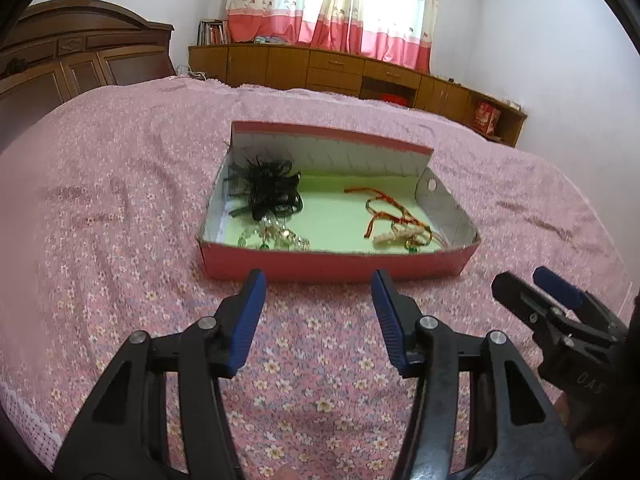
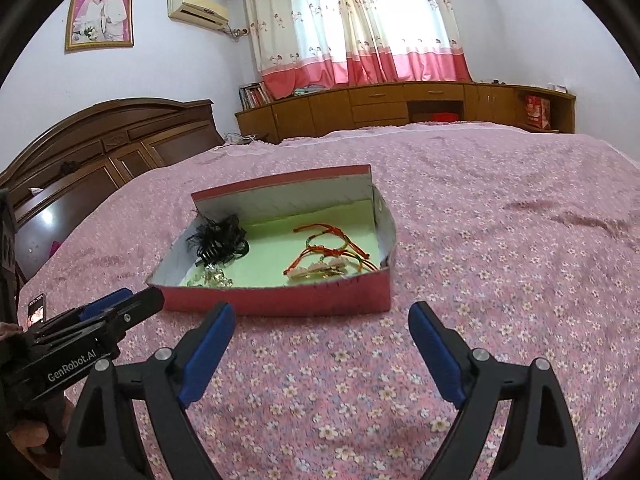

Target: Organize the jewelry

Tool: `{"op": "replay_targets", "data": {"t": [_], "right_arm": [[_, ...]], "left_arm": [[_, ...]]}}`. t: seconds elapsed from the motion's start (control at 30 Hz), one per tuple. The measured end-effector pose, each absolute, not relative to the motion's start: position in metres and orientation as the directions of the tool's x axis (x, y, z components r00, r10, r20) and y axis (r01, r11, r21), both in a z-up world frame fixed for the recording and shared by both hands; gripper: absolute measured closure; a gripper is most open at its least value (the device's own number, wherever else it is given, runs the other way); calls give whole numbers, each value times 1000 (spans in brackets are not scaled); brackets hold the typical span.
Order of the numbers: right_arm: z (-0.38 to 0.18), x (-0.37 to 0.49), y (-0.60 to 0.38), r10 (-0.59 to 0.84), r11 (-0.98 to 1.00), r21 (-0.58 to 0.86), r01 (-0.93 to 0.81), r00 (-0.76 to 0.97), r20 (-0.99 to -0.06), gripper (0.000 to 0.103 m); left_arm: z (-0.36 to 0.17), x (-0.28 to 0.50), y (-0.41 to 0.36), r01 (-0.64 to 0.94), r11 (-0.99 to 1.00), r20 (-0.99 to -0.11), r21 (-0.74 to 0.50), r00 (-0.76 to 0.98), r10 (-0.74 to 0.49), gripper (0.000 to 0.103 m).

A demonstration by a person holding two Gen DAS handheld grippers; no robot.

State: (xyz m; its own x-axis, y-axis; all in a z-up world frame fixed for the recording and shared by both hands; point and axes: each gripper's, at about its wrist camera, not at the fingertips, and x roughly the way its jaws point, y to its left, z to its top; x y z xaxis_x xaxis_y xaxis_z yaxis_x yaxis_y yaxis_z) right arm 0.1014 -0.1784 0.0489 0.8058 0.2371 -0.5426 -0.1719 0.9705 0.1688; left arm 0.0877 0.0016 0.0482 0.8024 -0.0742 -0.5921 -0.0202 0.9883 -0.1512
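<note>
**Inside the red box, jewelry lies in two clusters**

Centrally on the bed sits a shallow red box (image 1: 336, 268) with a pale green floor, and the jewelry lies inside it. At its left side rests a black feathery hair ornament (image 1: 266, 192), and just in front of that, against the near wall, a clear and green beaded piece (image 1: 276, 238). Toward the right side lie red and orange cord bracelets (image 1: 394, 218), tangled together near the front corner.

Both claws hover over the pink flowered bedspread (image 1: 120, 220) on the near side of the box, clear of it. The left claw (image 1: 319, 280) has its blue pads apart with nothing between them. The right claw (image 2: 321, 314) stands wider, jaws well apart and likewise empty.

Beyond the bed runs a low wooden cabinet (image 2: 400, 108) under a pink and white curtain (image 2: 360, 24); a dark wooden headboard (image 2: 112, 140) stands to the left.
</note>
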Motion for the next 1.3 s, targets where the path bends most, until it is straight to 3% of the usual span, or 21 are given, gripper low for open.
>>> {"op": "replay_targets", "data": {"t": [1.3], "right_arm": [[41, 95, -178, 224, 974, 157, -165, 810, -542, 13]], "left_arm": [[34, 85, -2, -60, 990, -623, -124, 781, -30, 56]]}}
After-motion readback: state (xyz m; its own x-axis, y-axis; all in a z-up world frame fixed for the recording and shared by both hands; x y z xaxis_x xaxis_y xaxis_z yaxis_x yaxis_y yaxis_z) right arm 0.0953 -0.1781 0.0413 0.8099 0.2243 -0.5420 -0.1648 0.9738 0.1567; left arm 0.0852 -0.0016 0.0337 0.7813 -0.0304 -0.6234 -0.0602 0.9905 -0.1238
